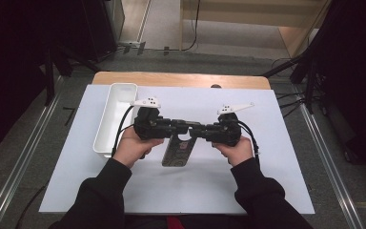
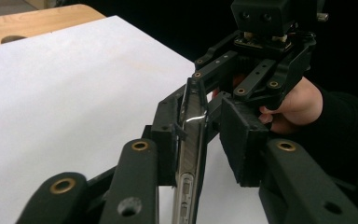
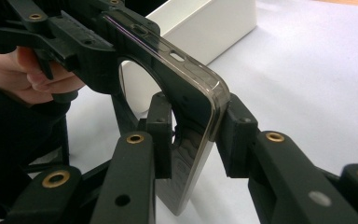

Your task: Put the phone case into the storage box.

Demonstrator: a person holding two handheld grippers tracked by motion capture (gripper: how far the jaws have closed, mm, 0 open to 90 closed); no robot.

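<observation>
A dark, translucent smoke-tinted plastic phone case (image 1: 176, 151) with a round camera cut-out is held edge-up above the centre of the white-covered worktop (image 1: 267, 181), between the two hand-held tools. The right claw (image 3: 193, 135) is clamped on one rounded corner of the case, one pad on each face, which keeps the thin shell upright and steady. The left claw (image 2: 205, 135) straddles the case edge at the opposite end; the left gripper view shows one pad lying against a face while the other stands clear of it, so this claw is apart and bears no load. No earlier frame shows whether it is arriving or letting go. Judged from this arrangement, the case is being passed or re-gripped between the tools, with the right one carrying it. A long white rectangular plastic tray (image 1: 116, 114) lies at about ten o'clock from the case, just beside the left hand (image 1: 132, 147), and appears to be a likely destination. Nothing lies between the case and the tray; the left tool itself occupies that path.
</observation>
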